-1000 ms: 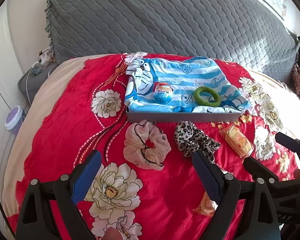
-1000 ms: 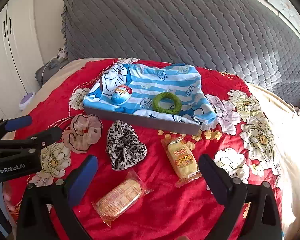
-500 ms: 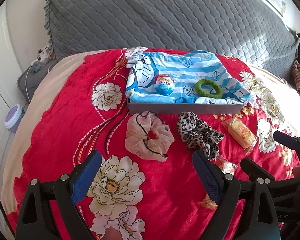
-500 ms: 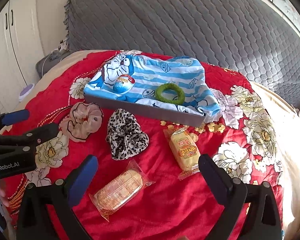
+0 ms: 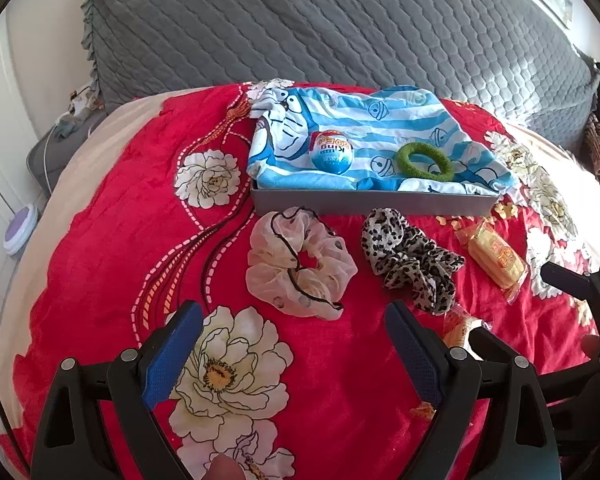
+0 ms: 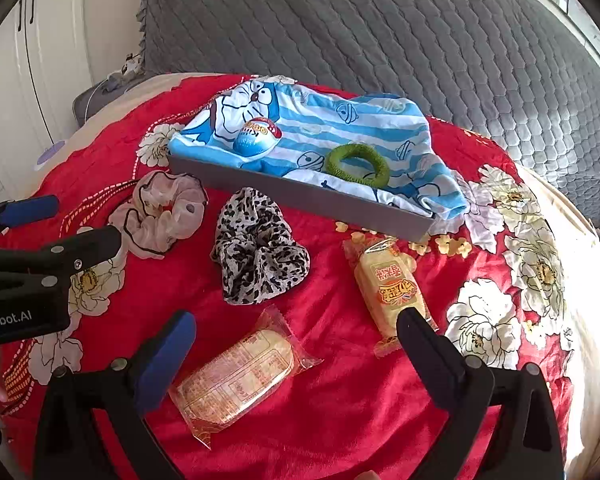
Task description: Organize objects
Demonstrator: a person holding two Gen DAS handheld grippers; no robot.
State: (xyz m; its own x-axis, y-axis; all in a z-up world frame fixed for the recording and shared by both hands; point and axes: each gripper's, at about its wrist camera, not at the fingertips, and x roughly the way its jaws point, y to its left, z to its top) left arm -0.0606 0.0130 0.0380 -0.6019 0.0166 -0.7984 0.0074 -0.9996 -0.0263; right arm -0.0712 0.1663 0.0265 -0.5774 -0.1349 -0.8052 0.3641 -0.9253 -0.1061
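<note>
A grey tray [image 5: 372,202] [image 6: 300,196] lined with a blue striped cartoon cloth holds a blue egg toy [image 5: 331,152] [image 6: 257,136] and a green ring scrunchie [image 5: 423,160] [image 6: 358,164]. In front of it on the red floral bedspread lie a cream scrunchie [image 5: 300,268] [image 6: 160,216], a leopard scrunchie [image 5: 410,258] [image 6: 258,252] and two wrapped yellow snack cakes [image 6: 390,284] [image 6: 236,380]. My left gripper [image 5: 296,354] is open and empty, just short of the cream scrunchie. My right gripper [image 6: 296,354] is open and empty above the nearer snack cake.
A grey quilted headboard [image 5: 320,20] rises behind the tray. White cupboards [image 6: 28,80] and a grey bag [image 5: 52,152] stand left of the bed. The bed's right edge [image 6: 588,320] lies in bright sunlight.
Both grippers have moved forward and lower toward the items on the bedspread. Both stay open. Nothing on the bed has moved.
</note>
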